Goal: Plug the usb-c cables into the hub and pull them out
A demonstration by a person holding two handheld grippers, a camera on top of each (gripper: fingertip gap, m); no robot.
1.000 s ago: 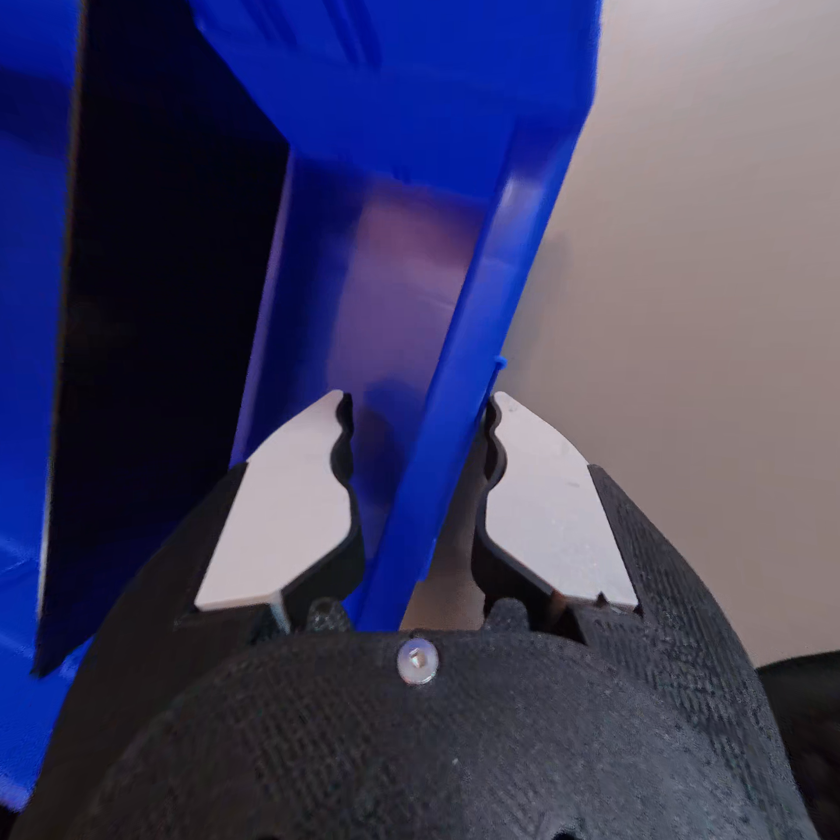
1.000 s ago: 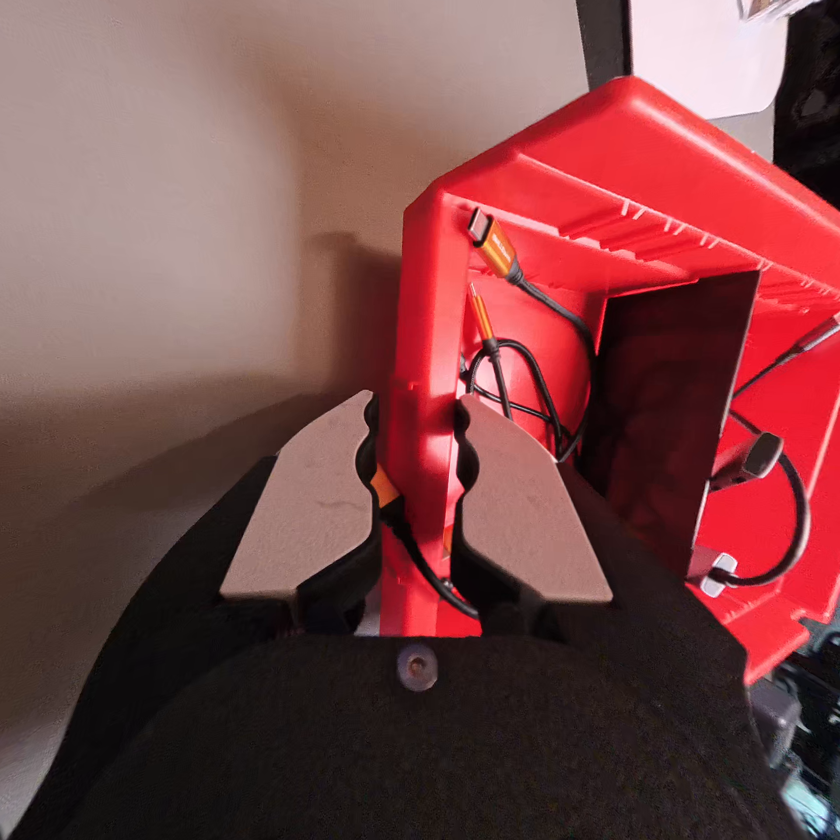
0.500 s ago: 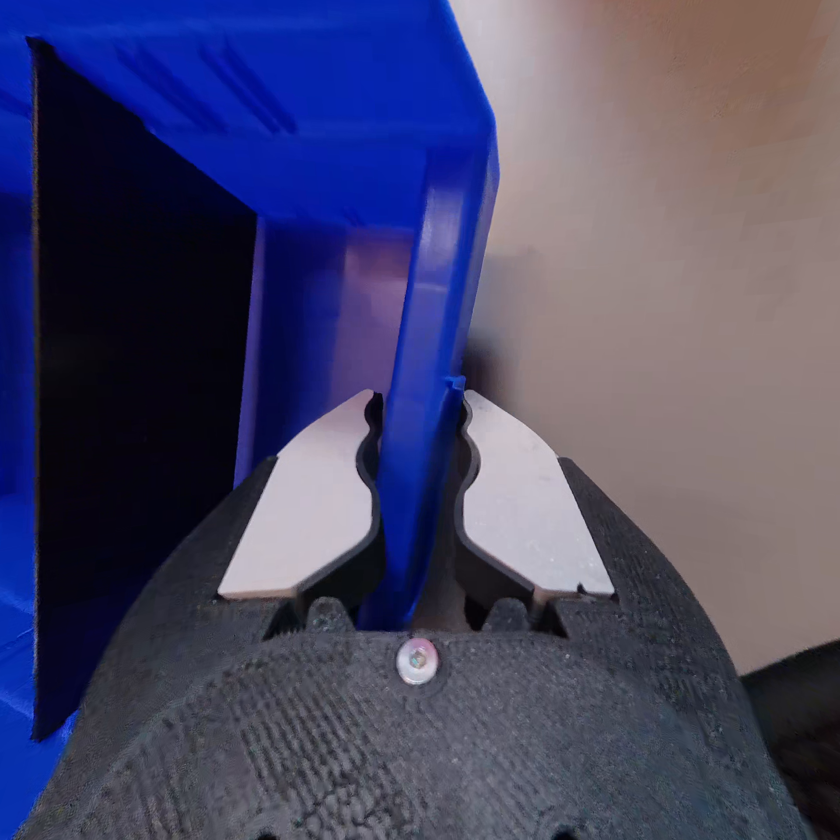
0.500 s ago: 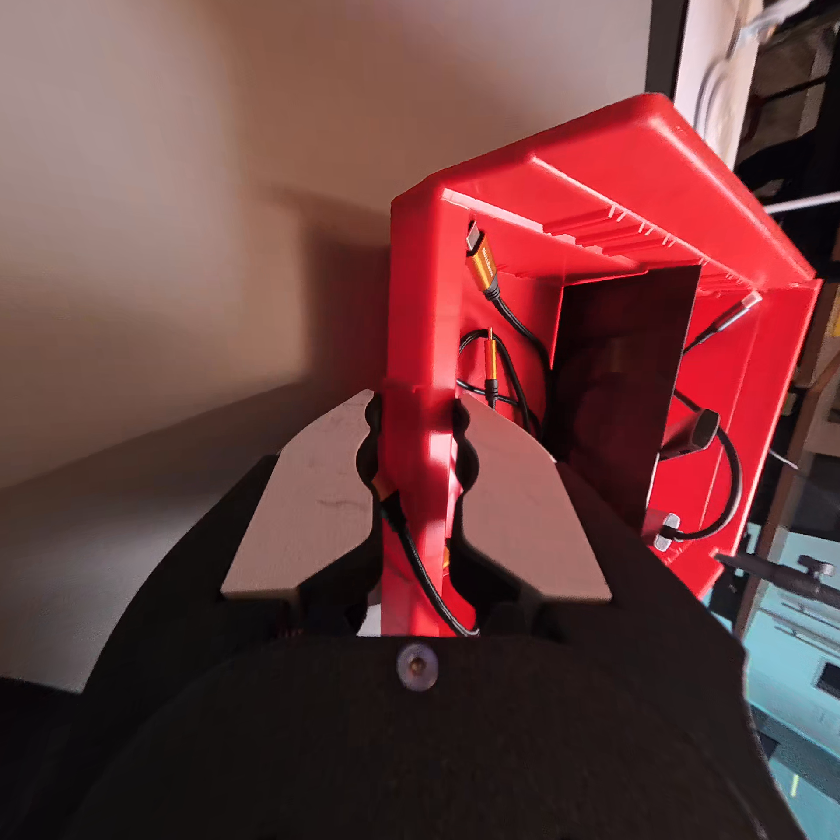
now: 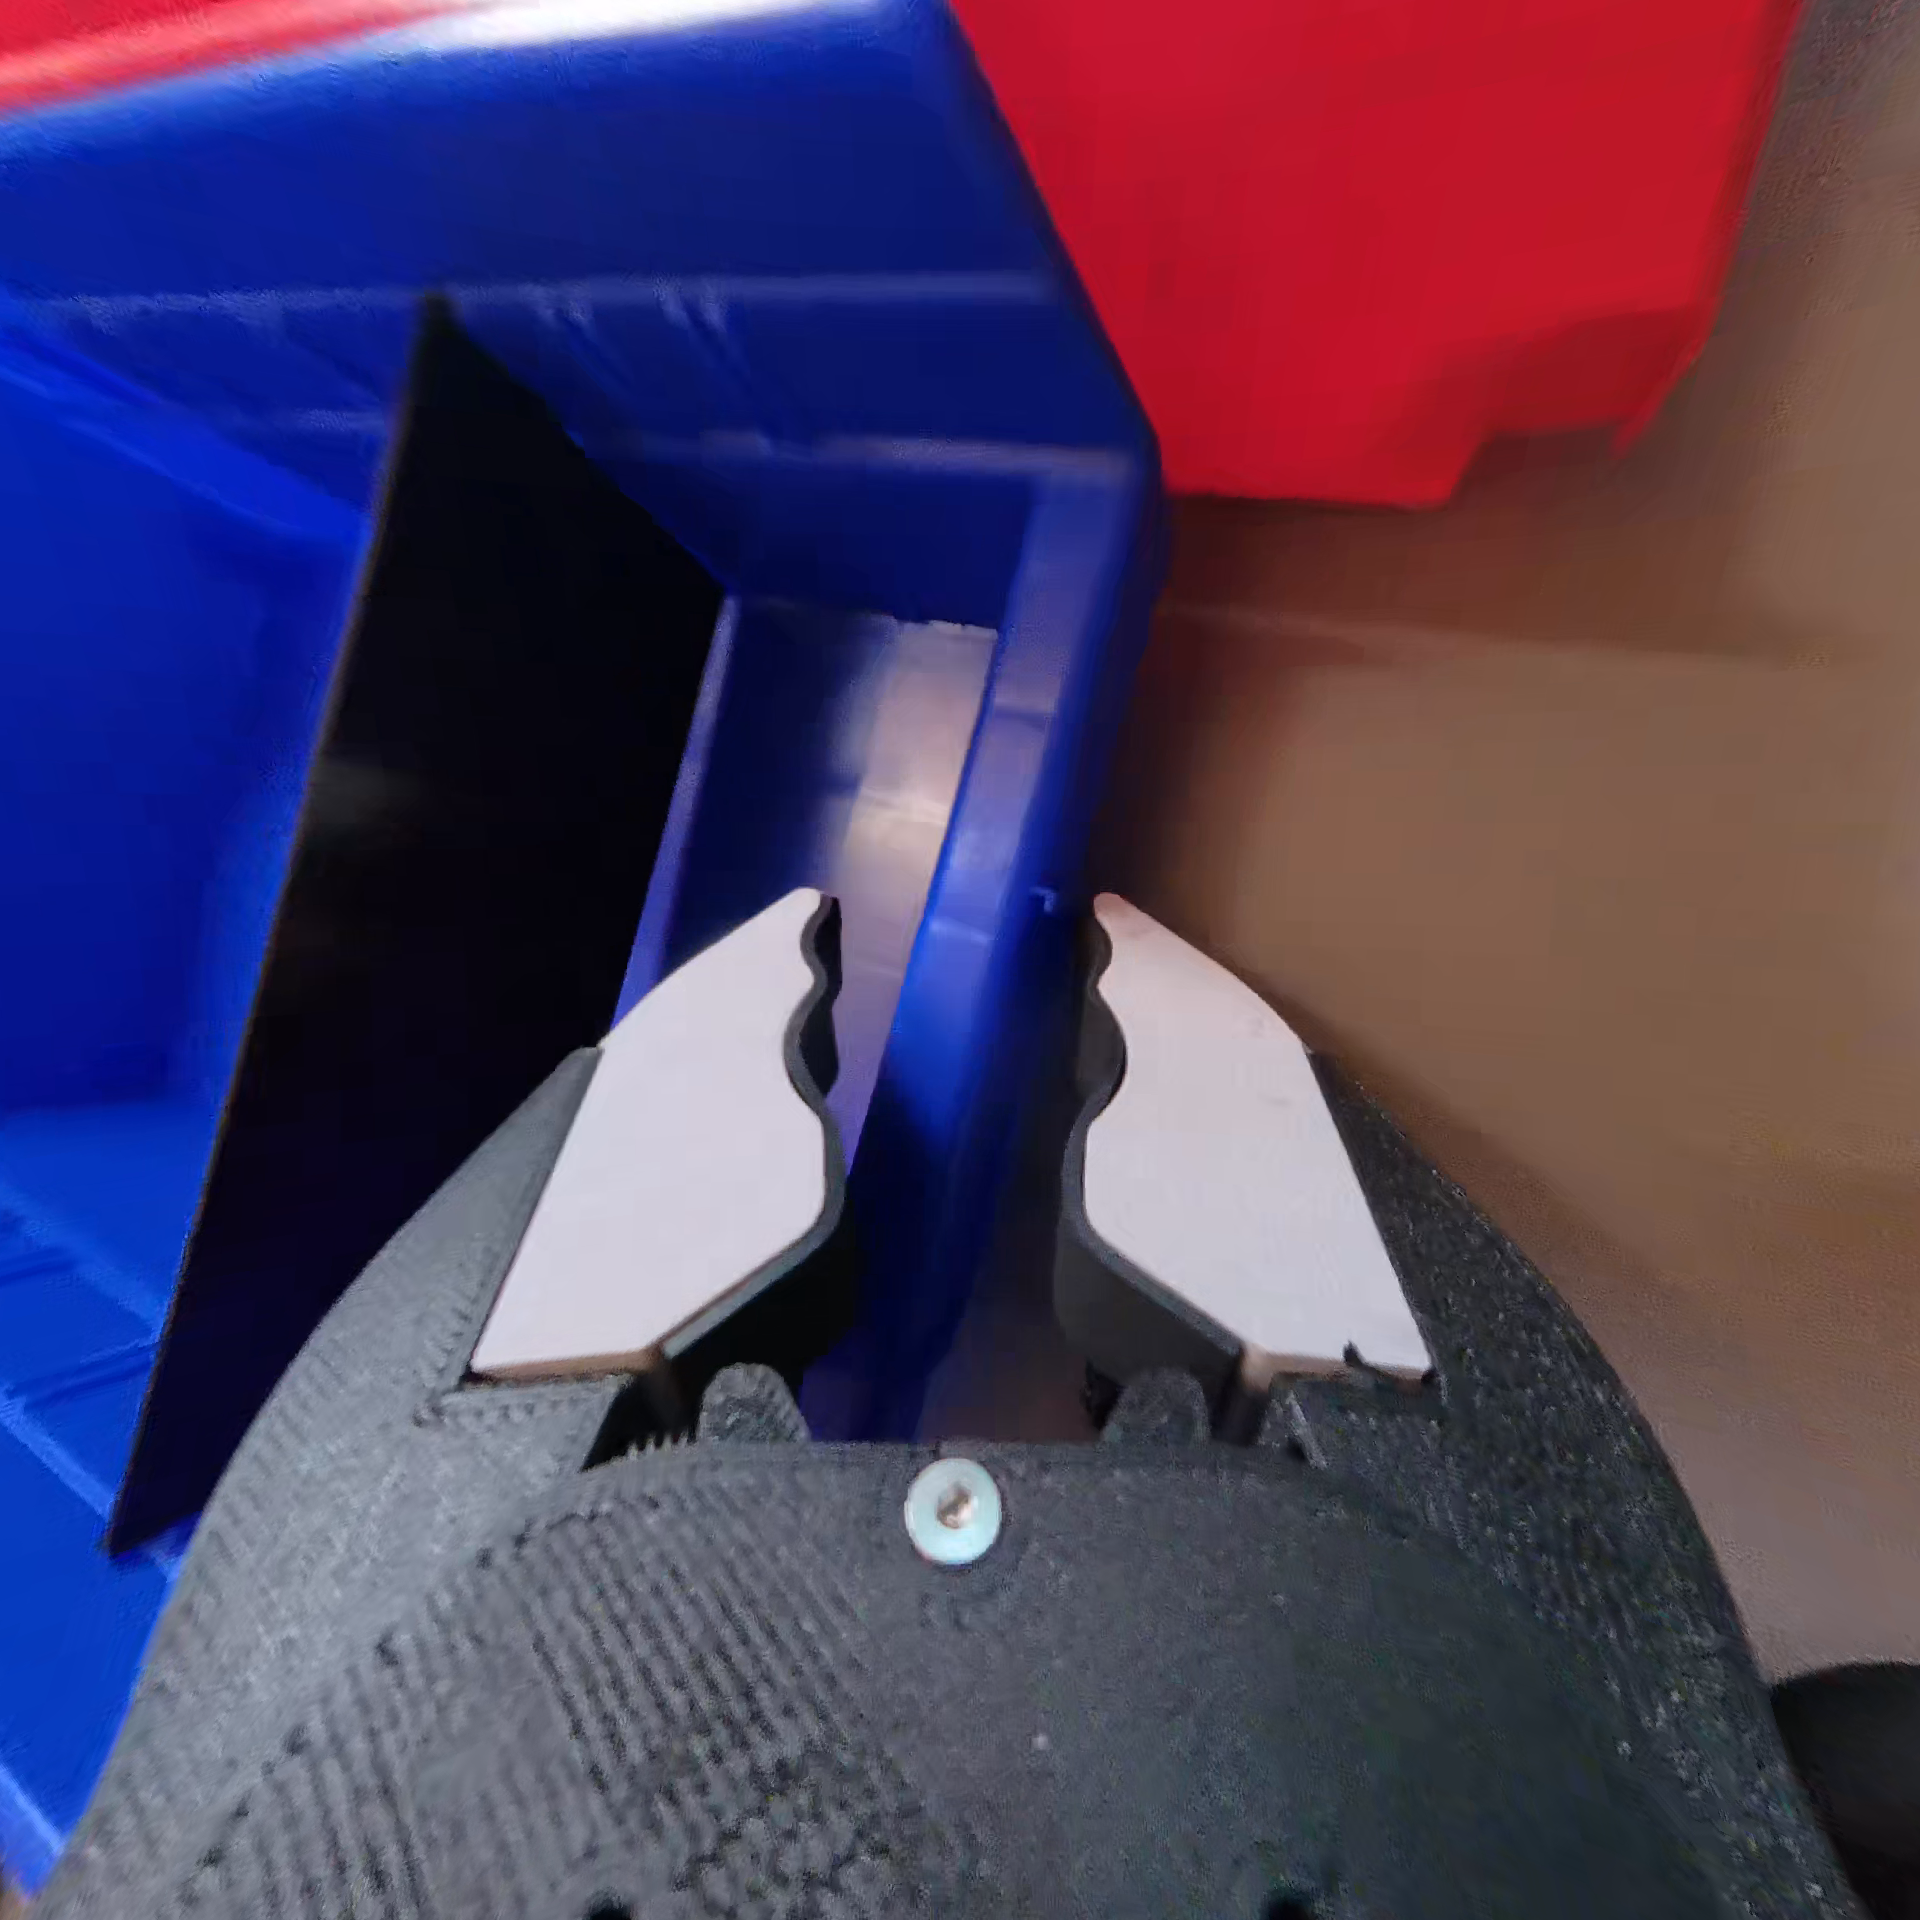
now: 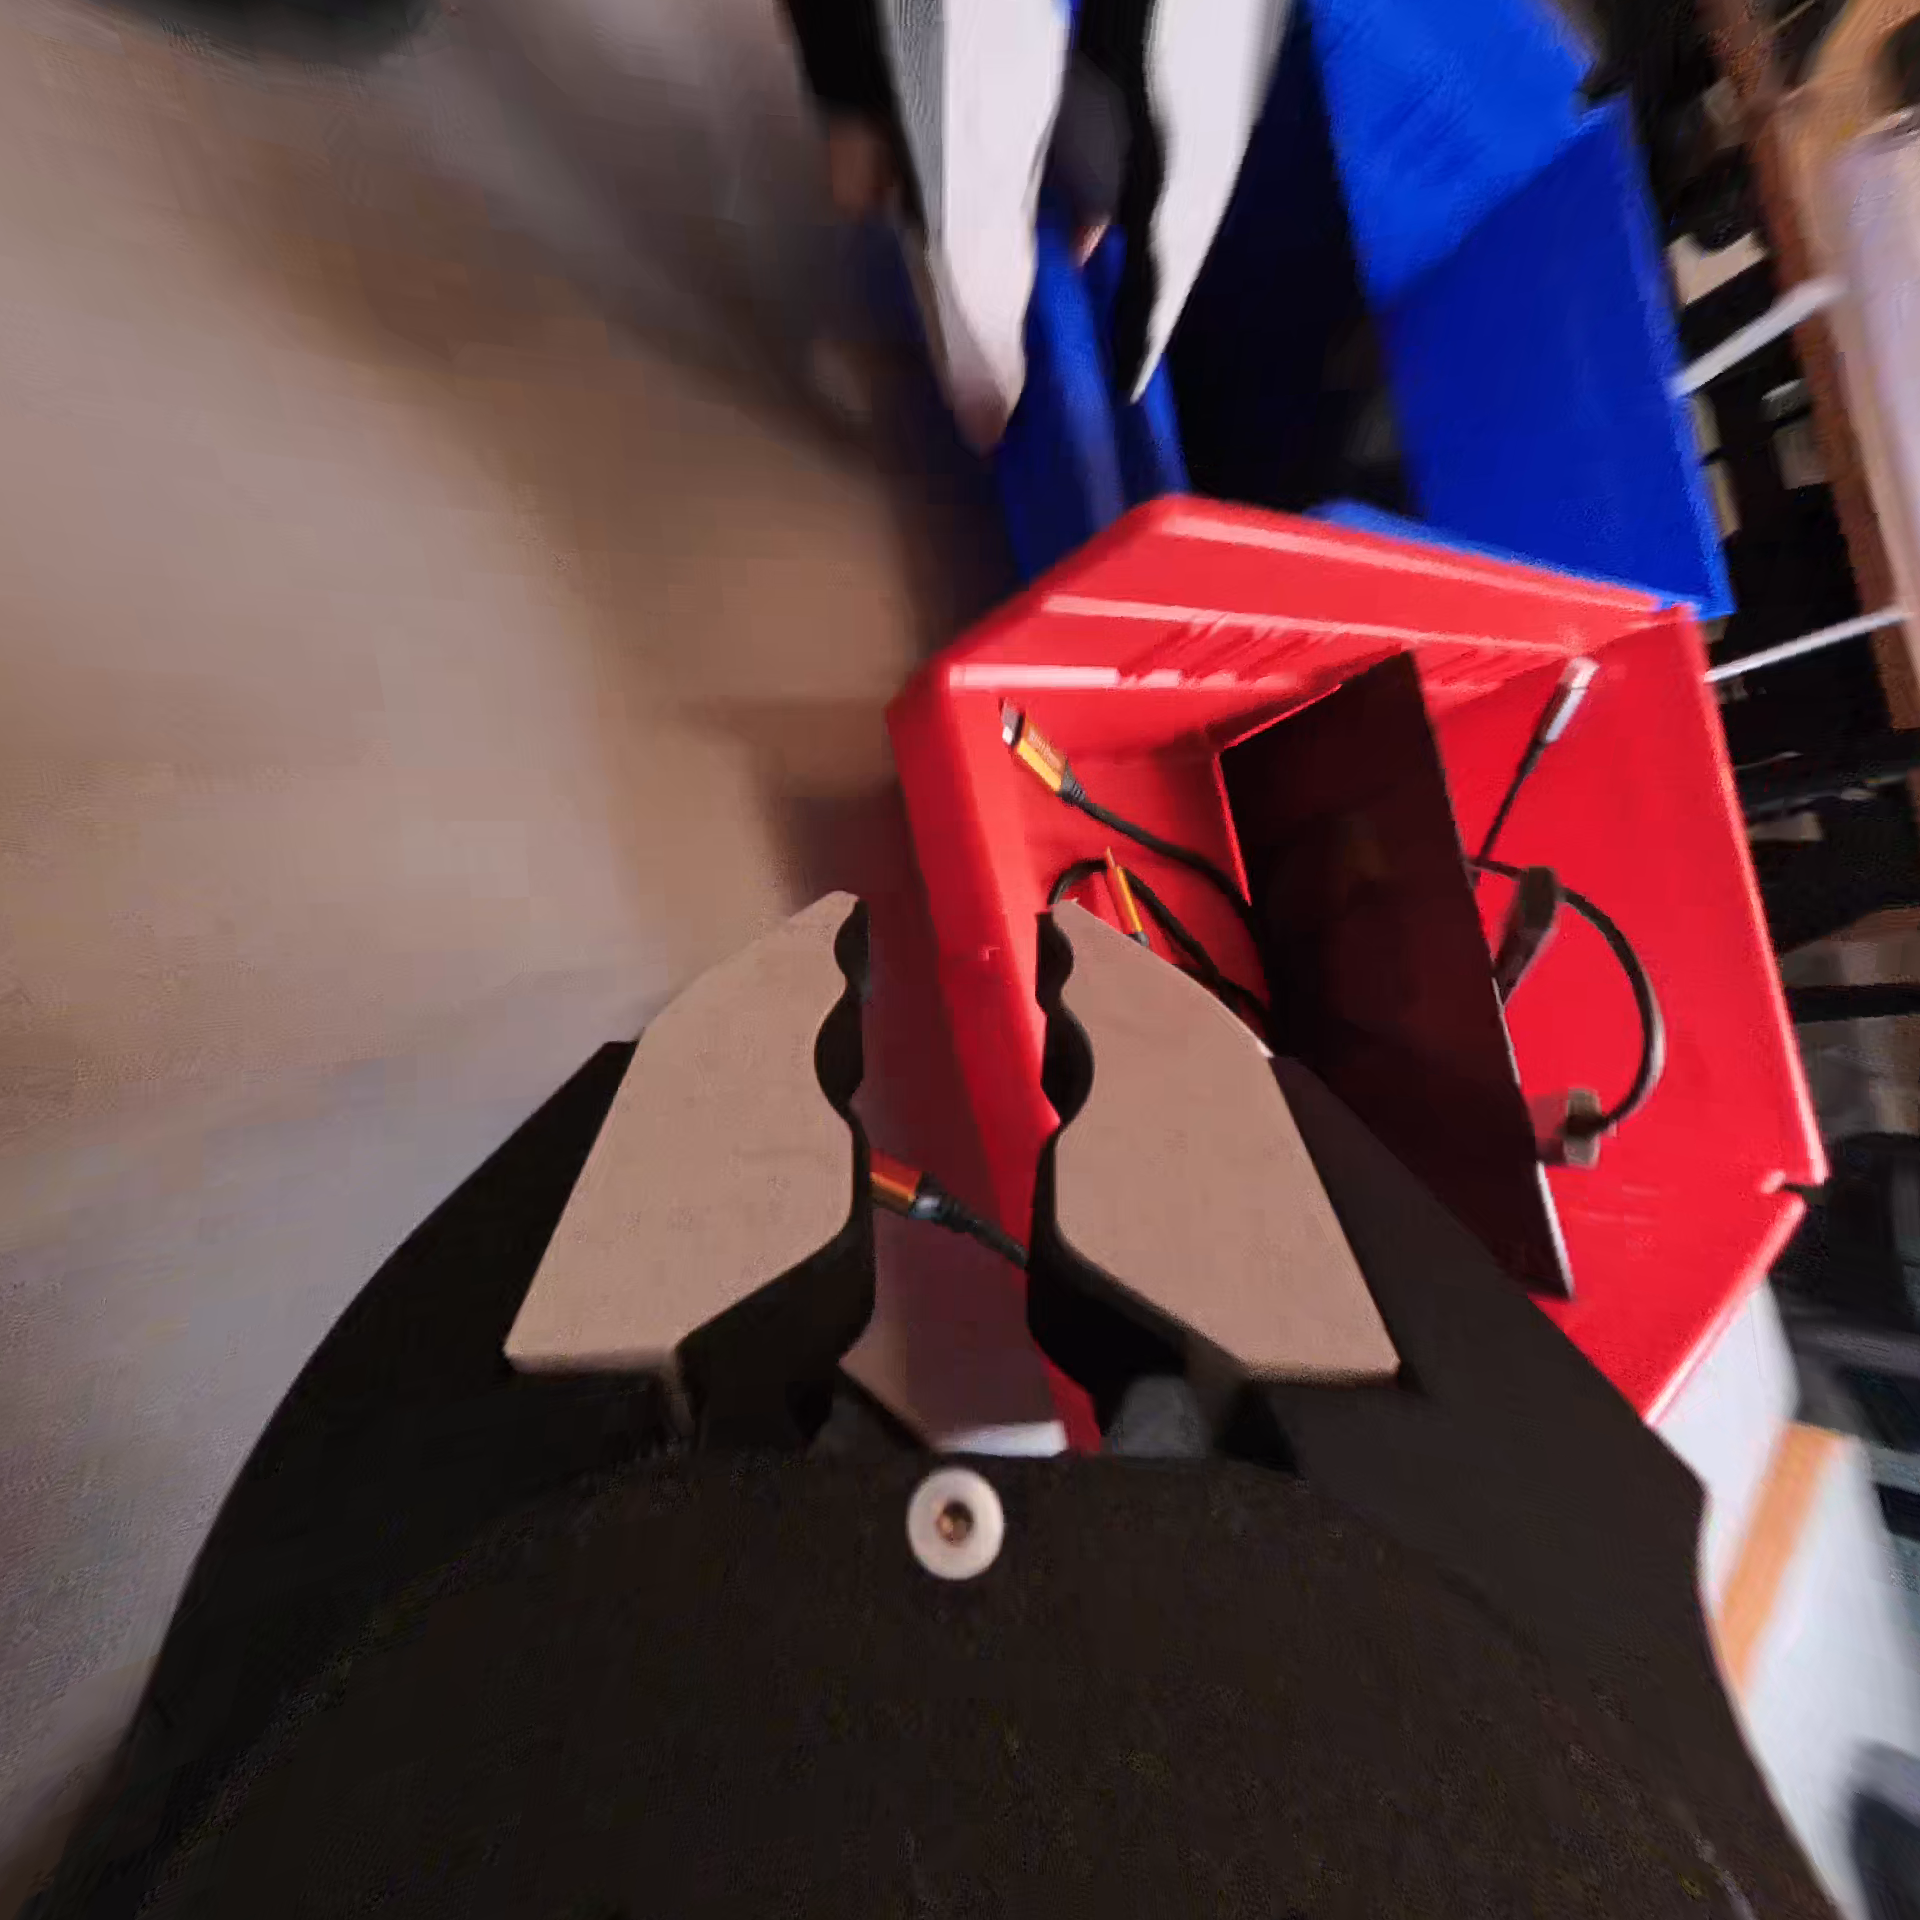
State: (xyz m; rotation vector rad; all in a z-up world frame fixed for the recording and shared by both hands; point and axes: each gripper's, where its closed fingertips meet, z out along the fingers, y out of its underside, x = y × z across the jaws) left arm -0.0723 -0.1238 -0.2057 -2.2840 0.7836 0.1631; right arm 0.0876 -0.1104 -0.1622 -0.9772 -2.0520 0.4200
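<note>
My left gripper [image 5: 961,904] is open and straddles the side wall of a blue bin [image 5: 997,790], with a gap on each side. My right gripper [image 6: 951,909] is shut on the side wall of a red bin [image 6: 987,862]. An orange-sleeved cable plug [image 6: 899,1184] lies between its fingers. Inside the red bin are an orange USB-C plug [image 6: 1039,743], black cables [image 6: 1164,842], a silver plug [image 6: 1569,696] and a grey hub [image 6: 1527,925]. The right wrist view is blurred.
A dark divider [image 6: 1382,966] stands in the red bin and a black one [image 5: 436,831] in the blue bin. The red bin [image 5: 1403,208] sits just behind the blue bin on the tan table [image 5: 1507,935]. The left gripper [image 6: 1070,239] shows far off on the blue bin [image 6: 1507,291].
My left gripper has opened off the blue bin's wall. The right gripper has swung with the red bin, which now lies next to the blue bin.
</note>
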